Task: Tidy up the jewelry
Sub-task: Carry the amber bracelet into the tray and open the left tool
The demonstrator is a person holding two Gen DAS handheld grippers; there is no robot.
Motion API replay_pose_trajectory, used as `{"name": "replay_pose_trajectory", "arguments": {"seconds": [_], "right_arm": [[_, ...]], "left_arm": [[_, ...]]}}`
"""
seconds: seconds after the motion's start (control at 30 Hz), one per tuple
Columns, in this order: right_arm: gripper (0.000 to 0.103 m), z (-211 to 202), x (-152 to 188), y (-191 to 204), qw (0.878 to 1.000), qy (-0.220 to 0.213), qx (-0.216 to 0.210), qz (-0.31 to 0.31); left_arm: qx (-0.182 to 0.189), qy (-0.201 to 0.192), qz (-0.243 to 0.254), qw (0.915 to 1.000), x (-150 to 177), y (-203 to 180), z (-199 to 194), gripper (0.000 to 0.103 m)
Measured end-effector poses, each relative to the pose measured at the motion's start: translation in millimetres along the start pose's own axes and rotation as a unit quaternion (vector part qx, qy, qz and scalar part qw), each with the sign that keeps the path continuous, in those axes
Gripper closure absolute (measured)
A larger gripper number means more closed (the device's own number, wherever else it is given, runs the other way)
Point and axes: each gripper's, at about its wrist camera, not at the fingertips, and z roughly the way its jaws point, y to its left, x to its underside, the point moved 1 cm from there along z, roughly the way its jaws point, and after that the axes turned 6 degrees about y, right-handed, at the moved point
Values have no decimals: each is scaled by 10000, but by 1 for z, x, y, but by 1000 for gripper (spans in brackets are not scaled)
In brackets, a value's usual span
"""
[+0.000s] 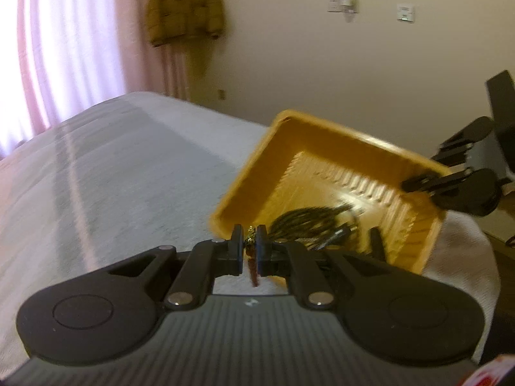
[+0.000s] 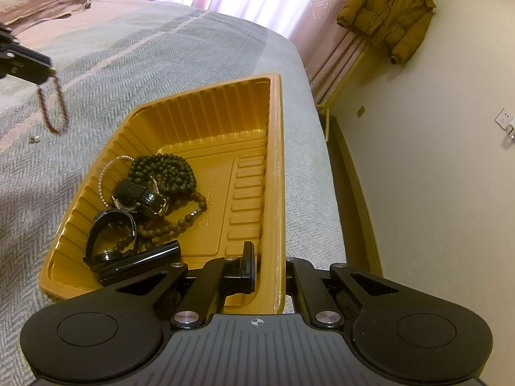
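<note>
A yellow plastic tray (image 2: 273,135) lies on the grey bed; in the left wrist view its rim (image 1: 244,167) sits just ahead. It holds dark bead strings (image 2: 167,170), black watches (image 2: 109,234) and a thin pale bead bracelet (image 2: 106,173). My left gripper (image 1: 250,241) is shut on a dark red bead bracelet (image 1: 252,268), which hangs as a loop above the bed left of the tray in the right wrist view (image 2: 53,109). My right gripper (image 2: 267,257) is shut on the tray's near right rim, one finger (image 2: 248,257) inside the tray.
A small pearl earring (image 2: 33,140) lies on the grey bedspread (image 2: 96,64) left of the tray. Folded pink bedding (image 2: 45,0) lies far left. A brown jacket (image 2: 389,13) hangs by pink curtains. The bed edge drops off right of the tray.
</note>
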Motion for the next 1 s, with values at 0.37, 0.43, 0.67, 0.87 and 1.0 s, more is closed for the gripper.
{"name": "replay_pose_trajectory", "arguments": {"seconds": [0.37,0.43,0.67,0.87,1.0], "right_arm": [[99,0,0,0,10000,-8,-40,31],[99,0,0,0,10000,-7,-46,29],[99,0,-1,0,10000,-8,-48,30],[99,0,0,0,10000,-7,-42,26],[99,0,-1,0,10000,-9,-47,31]], "left_arm": [[665,-3,330,9972,-34,-59,29,97],[722,34,391,9966,-37,-66,35,97],[919,145,429,9947,-39,-77,48,97],[1071,274,391,9931,-40,-78,57,97],[1124,364,368,9923,-40,-79,62,97]]}}
